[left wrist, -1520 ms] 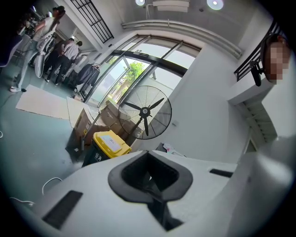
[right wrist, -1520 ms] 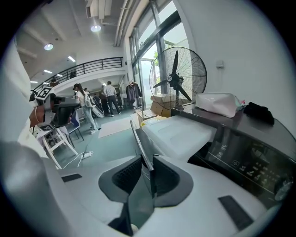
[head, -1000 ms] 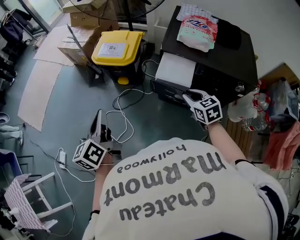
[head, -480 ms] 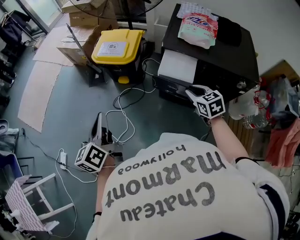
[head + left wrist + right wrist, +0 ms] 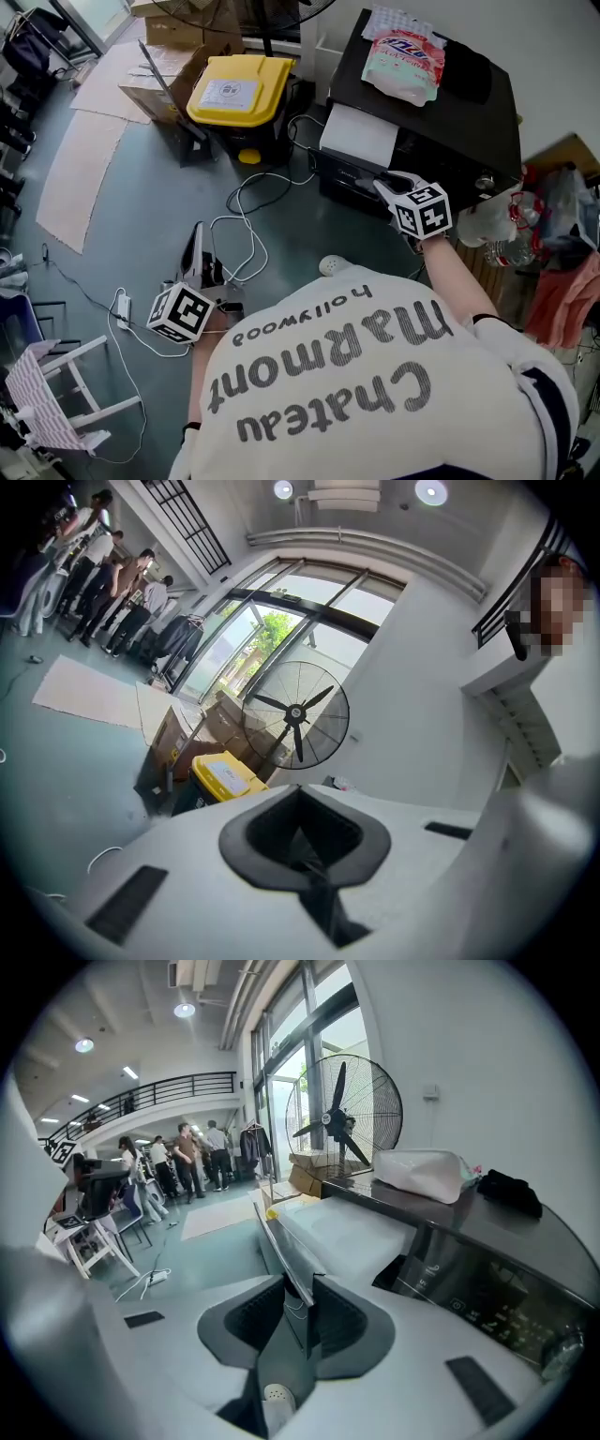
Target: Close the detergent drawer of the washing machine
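Note:
The black washing machine (image 5: 450,112) stands at the upper right, and its white detergent drawer (image 5: 356,136) is pulled out toward me. My right gripper (image 5: 398,183) is at the drawer's front. In the right gripper view the drawer's thin front panel (image 5: 286,1260) stands between the jaws of that gripper (image 5: 298,1321). They have just been opening a little and a dark gap shows beside the panel. My left gripper (image 5: 192,272) hangs low over the floor, far from the machine. In its own view, the left gripper (image 5: 302,841) is shut with nothing in it.
A pink detergent bag (image 5: 403,52) and a dark cloth lie on the machine's top. A yellow-lidded bin (image 5: 234,89) stands left of the machine, with a big fan (image 5: 295,714) behind it. White cables (image 5: 244,220), a power strip (image 5: 123,309) and cardboard (image 5: 80,169) lie on the floor.
The head view has shifted a little, and a small white round object on the floor now shows near my shoulder. Both grippers have stayed about where they were.

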Motion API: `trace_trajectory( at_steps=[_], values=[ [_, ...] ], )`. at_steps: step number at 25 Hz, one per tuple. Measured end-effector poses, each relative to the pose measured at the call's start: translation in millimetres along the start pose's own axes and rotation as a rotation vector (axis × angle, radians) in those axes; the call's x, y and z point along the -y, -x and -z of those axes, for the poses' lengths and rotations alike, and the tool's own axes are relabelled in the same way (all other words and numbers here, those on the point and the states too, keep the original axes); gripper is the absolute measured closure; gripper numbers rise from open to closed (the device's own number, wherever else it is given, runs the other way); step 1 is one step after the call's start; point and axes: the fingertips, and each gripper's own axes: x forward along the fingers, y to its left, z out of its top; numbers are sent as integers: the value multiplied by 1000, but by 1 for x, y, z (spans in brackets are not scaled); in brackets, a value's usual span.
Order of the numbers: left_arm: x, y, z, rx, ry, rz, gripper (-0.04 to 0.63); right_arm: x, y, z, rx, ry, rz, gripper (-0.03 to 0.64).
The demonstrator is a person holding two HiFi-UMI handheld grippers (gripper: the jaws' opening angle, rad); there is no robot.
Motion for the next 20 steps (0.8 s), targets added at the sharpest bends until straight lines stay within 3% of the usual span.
trace_trajectory(
  at_steps=[20],
  values=[
    [11, -22, 0, -1, -7, 1, 588, 18, -4, -5, 3, 5, 7, 502]
  ],
)
